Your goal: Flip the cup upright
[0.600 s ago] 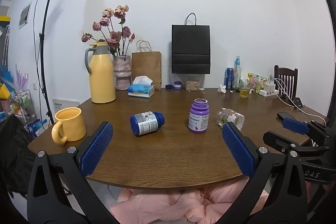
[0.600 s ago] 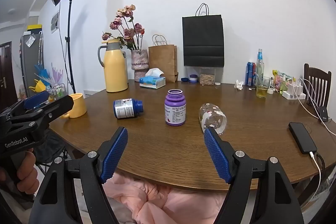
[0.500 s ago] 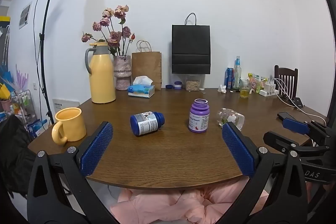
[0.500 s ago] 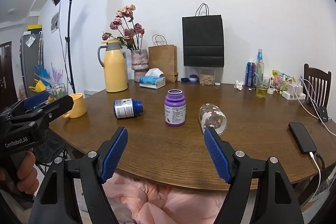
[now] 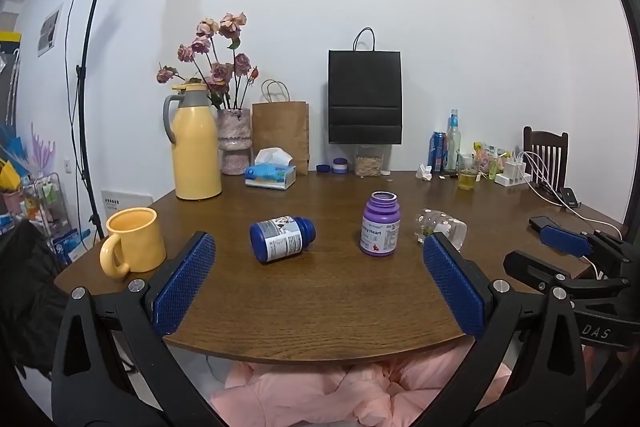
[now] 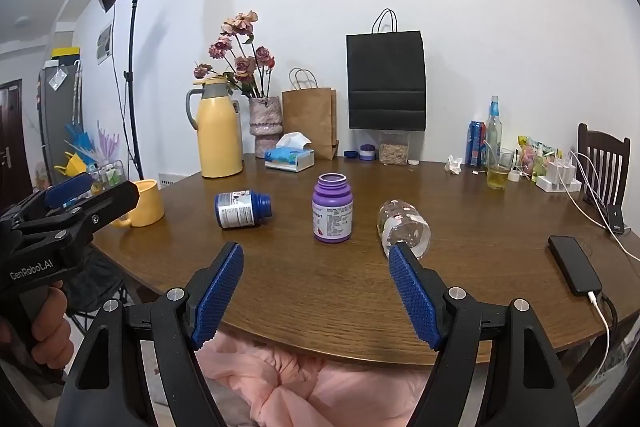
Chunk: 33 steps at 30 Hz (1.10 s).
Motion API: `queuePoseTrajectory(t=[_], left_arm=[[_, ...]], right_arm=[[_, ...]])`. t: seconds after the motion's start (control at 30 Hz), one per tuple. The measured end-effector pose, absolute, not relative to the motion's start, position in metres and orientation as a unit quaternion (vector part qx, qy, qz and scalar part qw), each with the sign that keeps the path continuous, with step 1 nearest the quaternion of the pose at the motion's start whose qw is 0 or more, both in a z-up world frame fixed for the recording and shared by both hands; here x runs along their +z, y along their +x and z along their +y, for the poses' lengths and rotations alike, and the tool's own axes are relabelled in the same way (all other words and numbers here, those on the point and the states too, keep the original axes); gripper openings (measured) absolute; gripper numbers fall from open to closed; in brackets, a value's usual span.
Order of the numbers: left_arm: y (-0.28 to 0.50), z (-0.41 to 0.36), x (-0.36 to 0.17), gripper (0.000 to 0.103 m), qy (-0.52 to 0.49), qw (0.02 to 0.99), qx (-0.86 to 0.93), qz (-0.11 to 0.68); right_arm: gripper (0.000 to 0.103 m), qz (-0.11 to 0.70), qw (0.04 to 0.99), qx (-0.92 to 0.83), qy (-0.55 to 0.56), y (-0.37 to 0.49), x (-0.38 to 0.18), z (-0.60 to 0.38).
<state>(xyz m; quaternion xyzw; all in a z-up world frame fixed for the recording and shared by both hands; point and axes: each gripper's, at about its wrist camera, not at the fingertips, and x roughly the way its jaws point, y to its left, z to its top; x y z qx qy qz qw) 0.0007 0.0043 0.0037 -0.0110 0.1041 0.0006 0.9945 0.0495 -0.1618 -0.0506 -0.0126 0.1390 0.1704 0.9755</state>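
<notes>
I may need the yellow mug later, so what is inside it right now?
The yellow mug stands upright; the part of its inner wall visible from the left wrist view looks bare. Its bottom is hidden by the rim, so I cannot tell whether it holds anything.

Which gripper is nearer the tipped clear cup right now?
Right. The right gripper sits just short of the clear cup, its right finger overlapping the cup's mouth in view. The left gripper is farther left, facing the bottles.

no visible change, scene static
</notes>
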Motion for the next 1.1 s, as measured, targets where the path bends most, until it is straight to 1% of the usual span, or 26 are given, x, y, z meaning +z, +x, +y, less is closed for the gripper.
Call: queuePoseTrajectory(t=[1.1], left_arm=[[0.0029,-0.0024,-0.0001,0.103,-0.008,0.994,-0.001,0.113]], right_arm=[[0.08,0.144,0.975,0.17,-0.011,0.0491,-0.0566,-0.1605]])
